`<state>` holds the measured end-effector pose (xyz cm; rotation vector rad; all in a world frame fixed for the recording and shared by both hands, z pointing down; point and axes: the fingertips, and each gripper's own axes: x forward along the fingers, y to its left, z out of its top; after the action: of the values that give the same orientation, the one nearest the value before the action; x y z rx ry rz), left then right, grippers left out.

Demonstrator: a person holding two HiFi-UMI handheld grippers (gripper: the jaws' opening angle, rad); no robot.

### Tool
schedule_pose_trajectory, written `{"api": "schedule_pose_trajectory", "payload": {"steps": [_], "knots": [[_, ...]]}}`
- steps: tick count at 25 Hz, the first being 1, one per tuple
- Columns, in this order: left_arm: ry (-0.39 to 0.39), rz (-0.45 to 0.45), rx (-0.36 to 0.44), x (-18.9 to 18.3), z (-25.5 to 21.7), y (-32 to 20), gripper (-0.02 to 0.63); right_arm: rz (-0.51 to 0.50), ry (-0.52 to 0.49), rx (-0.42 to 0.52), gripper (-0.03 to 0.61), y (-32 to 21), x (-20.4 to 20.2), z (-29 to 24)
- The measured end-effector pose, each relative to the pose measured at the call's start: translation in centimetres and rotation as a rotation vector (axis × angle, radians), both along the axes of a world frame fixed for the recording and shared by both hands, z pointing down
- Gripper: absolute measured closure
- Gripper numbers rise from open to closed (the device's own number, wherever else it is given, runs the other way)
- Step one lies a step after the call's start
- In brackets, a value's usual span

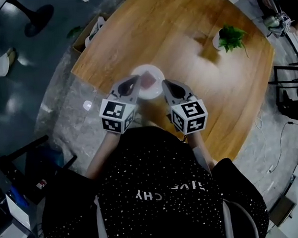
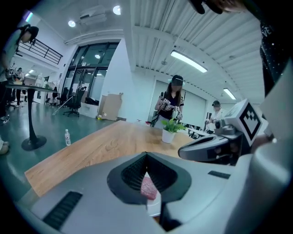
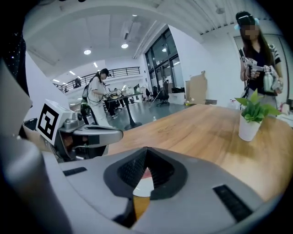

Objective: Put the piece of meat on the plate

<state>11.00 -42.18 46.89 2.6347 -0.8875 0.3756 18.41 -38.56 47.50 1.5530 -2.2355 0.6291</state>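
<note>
White plate (image 1: 148, 68), 6 o'clock edge of table (image 1: 213, 96): holds one pink meat piece (image 1: 148, 81). Clenched, empty: left gripper (image 1: 136, 80), right gripper (image 1: 165, 83).

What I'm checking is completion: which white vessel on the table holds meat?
The flat plate: the piece of meat lies on it. The taller white pot holds only a green plant.

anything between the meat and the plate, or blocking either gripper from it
Nothing visible does. The piece of meat lies on the white plate. The left gripper and right gripper are at the plate's near side, jaws together and empty, with no object between them and the meat.
</note>
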Motion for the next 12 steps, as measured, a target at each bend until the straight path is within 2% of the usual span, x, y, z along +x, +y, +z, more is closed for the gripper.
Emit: {"api": "schedule_pose_trajectory", "payload": {"steps": [6, 12], "knots": [[-0.05, -0.014, -0.023, -0.5, 1.1, 1.5, 0.607, 0.026, 0.039, 0.023, 0.568, 1.3, 0.9, 0.5], [-0.04, -0.01, -0.013, -0.6, 0.8, 2.1, 0.607, 0.039, 0.026, 0.057, 0.568, 1.7, 1.3, -0.2]]}}
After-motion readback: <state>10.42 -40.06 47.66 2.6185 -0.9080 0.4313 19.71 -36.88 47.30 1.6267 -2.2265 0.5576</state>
